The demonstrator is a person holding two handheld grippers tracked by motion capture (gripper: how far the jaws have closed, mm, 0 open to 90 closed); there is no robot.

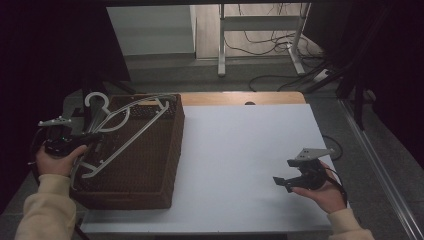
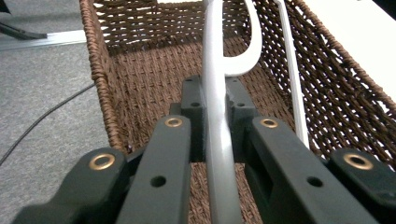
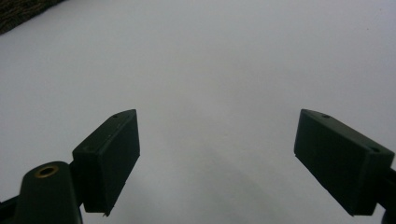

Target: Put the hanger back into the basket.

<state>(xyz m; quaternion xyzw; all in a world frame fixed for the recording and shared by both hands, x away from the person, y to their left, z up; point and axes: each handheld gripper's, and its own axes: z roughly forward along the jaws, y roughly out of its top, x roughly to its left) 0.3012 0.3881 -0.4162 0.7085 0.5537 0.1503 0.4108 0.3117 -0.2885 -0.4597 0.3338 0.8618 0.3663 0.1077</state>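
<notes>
- Two cream sleeves are seen entering from the near edge in the high view, one at the left and one at the right.
- At the near left, the left hand [image 1: 56, 160] is wrapped around the left gripper [image 1: 90, 137], which is pointed rightward over the left rim of a brown wicker basket [image 1: 150, 170].
- In the left gripper view, the jaws are seen closed on a pale grey hanger [image 2: 217, 140], whose bar is pinched between the two pads and runs away from the camera into the basket.
- A second curved grey piece [image 2: 250, 51] and a thin white rod [image 2: 292, 84] are seen beyond the jaws, inside the basket; whether they belong to the same hanger cannot be told.
- From above, grey hangers [image 1: 125, 127] are seen lying tilted across the basket, with a hook [image 1: 97, 100] sticking up past its far left corner.
- The basket is placed on the left part of a white table [image 1: 240, 150].
- At the near right, the right hand [image 1: 327, 192] is held palm-up under the right gripper [image 1: 280, 182], which is pointed left, just above the tabletop.
- In the right gripper view, its jaws are seen spread wide with nothing between them, over bare white table surface [image 3: 210, 70].
</notes>
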